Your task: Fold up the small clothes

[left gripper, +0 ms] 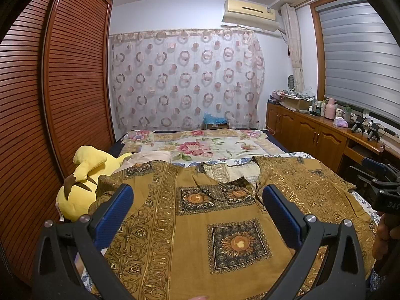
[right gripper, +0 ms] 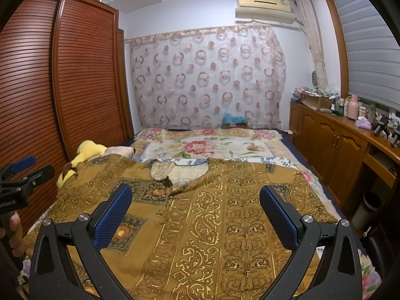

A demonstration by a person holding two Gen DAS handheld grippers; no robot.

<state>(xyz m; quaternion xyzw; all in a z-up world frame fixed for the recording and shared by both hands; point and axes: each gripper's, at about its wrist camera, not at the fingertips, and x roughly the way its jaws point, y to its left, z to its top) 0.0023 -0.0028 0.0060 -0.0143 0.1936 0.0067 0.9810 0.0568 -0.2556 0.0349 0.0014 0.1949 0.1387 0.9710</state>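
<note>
A: Where is the garment?

B: The brown patterned shirt (right gripper: pixel 212 215) lies spread flat on the bed (left gripper: pixel 212 147), filling the lower half of both frames, with its neckline (right gripper: pixel 180 170) toward the middle of the frame.

A: And the grippers?

B: The left gripper (left gripper: pixel 197 195) and the right gripper (right gripper: pixel 196 195) both hover over the cloth, fingers wide apart, holding nothing.

A: How to begin well?

B: I think each should pinch one outer edge low, near the shoulder, then bring both sides inward together. On the left of the frame the yellow plush toy (left gripper: pixel 85 182) touches the sleeve and may catch it.

A louvered wooden wardrobe (left gripper: pixel 50 95) faces low wooden cabinets (left gripper: pixel 307 130) (cluttered on top) beneath a blinded window (left gripper: pixel 360 57).
</note>
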